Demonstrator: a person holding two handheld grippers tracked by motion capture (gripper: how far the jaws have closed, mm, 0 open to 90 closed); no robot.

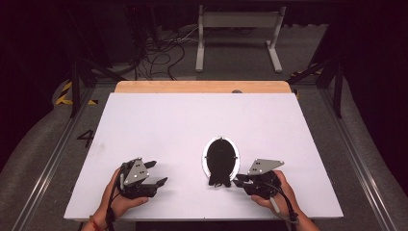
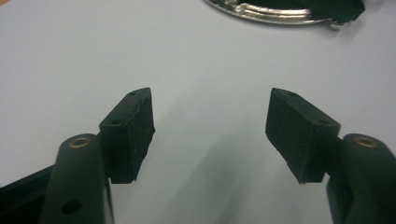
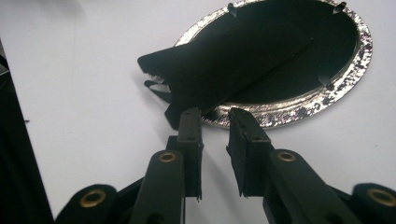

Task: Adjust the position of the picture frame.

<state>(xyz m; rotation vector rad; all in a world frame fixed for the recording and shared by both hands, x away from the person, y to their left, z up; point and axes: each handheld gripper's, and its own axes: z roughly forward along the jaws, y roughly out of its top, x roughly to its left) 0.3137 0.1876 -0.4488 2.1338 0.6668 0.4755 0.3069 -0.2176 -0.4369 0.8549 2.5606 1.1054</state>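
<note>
An oval picture frame [image 1: 220, 161] lies face down on the white table, near its front edge and right of centre. It has a silver rim [image 3: 327, 88] and a black back with a fold-out stand [image 3: 187, 65] that sticks out past the rim. My right gripper [image 1: 239, 179] is just below and right of the frame. In the right gripper view it [image 3: 215, 114] is open by a narrow gap, with its tips at the rim beside the stand and nothing pressed between the pads. My left gripper [image 1: 158, 174] rests apart on the left. Its jaws stand wide open [image 2: 210, 95] over bare table, and the frame's rim [image 2: 261, 11] lies ahead.
The white table board [image 1: 192, 115] has a wooden strip [image 1: 202, 86] along its far edge. Beyond it, on the floor, stand a white metal frame [image 1: 238, 29] and loose cables [image 1: 159, 53]. Dark metal struts flank both sides of the table.
</note>
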